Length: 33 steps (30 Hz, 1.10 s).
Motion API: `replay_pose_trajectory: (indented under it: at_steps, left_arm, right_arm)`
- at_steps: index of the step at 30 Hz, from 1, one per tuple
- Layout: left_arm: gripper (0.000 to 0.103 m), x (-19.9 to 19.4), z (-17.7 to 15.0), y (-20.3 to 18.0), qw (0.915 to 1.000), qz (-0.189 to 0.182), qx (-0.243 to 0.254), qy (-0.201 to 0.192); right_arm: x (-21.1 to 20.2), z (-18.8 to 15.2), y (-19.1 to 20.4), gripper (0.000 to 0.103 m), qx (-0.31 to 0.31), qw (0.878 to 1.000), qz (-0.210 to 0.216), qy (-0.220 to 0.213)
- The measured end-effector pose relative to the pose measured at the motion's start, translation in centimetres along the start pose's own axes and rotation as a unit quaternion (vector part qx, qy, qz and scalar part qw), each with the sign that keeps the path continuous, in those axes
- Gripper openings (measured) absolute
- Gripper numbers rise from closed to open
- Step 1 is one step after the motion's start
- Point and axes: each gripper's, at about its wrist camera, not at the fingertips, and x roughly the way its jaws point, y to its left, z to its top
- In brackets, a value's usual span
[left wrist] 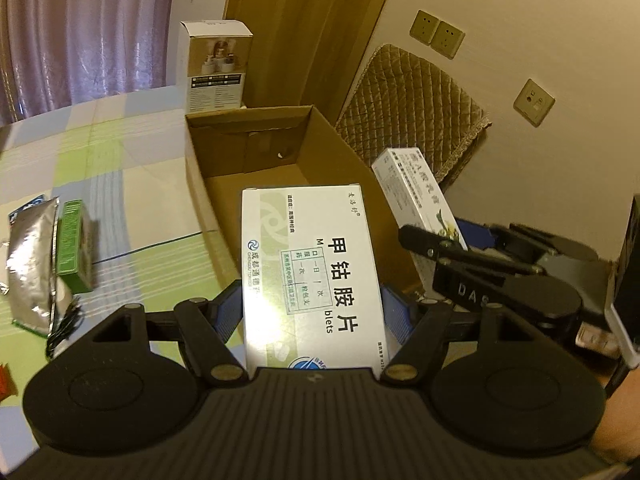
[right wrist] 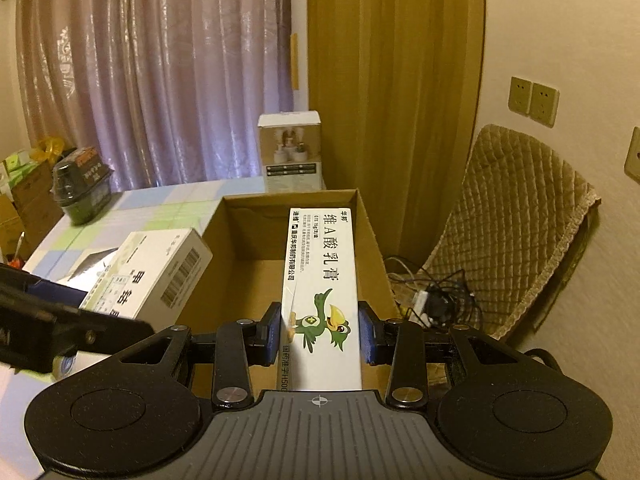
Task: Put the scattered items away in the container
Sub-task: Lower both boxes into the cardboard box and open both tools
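Note:
My left gripper (left wrist: 312,312) is shut on a wide white tablet box (left wrist: 310,276) with green print, held over the near end of the open cardboard box (left wrist: 248,152). My right gripper (right wrist: 320,334) is shut on a long white ointment box (right wrist: 320,288) with a green bird, held over the same cardboard box (right wrist: 248,280). The right gripper with its ointment box (left wrist: 416,196) shows in the left wrist view, and the tablet box (right wrist: 152,276) shows in the right wrist view. The cardboard box looks empty inside.
On the checked tablecloth lie a silver foil pouch (left wrist: 30,264), a green box (left wrist: 74,244) and a black cable (left wrist: 64,324). A white product box (left wrist: 216,66) stands behind the cardboard box. A quilted chair (right wrist: 516,232) with cables (right wrist: 432,296) is right. A dark container (right wrist: 82,186) sits far left.

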Motion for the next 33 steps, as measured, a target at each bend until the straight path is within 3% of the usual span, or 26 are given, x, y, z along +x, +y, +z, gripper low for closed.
replay_pose_trajectory:
  at_steps: [16, 33]
  left_arm:
    - [0.068, 5.0, 2.5, 1.3, 0.9980, -0.014, -0.062, 0.003]
    - [0.068, 6.6, 3.2, 1.9, 0.9979, 0.006, -0.064, 0.002]
  right_arm:
    - [3.2, 0.5, -1.4, 0.041, 0.005, 1.000, 0.003, 0.015]
    - [4.7, 0.5, -1.8, 0.041, 0.000, 1.000, 0.002, 0.024]
